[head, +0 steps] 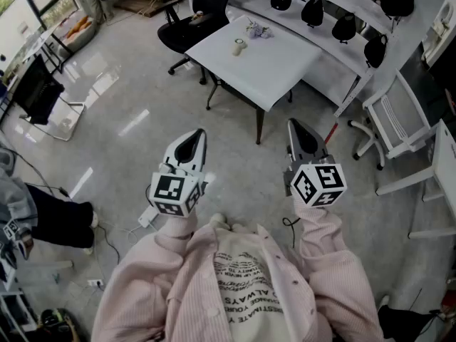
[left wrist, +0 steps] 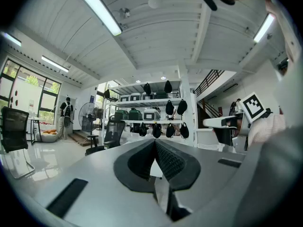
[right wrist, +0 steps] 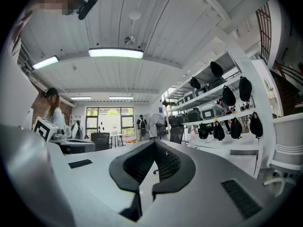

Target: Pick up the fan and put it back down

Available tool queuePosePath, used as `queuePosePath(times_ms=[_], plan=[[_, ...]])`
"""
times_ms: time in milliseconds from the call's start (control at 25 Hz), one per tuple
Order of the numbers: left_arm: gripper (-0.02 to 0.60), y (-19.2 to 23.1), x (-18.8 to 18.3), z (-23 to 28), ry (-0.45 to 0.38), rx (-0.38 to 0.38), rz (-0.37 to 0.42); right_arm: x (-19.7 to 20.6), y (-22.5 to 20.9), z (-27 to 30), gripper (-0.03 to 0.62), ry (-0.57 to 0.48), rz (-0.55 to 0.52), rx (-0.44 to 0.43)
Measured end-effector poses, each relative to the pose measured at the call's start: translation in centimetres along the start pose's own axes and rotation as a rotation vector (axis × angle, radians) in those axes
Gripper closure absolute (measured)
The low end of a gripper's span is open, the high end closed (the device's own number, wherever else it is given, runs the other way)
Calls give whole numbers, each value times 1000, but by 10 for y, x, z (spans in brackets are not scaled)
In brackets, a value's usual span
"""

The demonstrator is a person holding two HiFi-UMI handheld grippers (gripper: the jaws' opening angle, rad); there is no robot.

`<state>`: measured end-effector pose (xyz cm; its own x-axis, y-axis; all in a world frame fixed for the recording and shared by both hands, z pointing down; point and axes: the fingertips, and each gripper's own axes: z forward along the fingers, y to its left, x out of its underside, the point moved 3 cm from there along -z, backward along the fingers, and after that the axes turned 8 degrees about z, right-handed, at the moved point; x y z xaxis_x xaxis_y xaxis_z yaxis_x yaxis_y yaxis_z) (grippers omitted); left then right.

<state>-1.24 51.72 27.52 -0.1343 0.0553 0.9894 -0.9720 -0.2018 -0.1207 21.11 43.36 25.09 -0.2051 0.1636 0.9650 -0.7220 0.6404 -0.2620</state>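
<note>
Head view | left gripper [head: 194, 140] closed, empty | right gripper [head: 299, 132] closed, empty | sweatshirt [head: 285, 291] print: "ALWAYS"

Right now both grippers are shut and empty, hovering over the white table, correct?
Not quite. The left gripper and right gripper are shut and empty, but the head view shows them over the floor, short of the white table.

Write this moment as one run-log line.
left gripper: shut, empty | right gripper: shut, empty | white table: ahead, untouched
</note>
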Motion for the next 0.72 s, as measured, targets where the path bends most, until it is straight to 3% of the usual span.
queuePosePath(times_ms=[720], plan=[[577,-10,10,11,22,-39,-19,20,-26,-7,595,45,61,10]])
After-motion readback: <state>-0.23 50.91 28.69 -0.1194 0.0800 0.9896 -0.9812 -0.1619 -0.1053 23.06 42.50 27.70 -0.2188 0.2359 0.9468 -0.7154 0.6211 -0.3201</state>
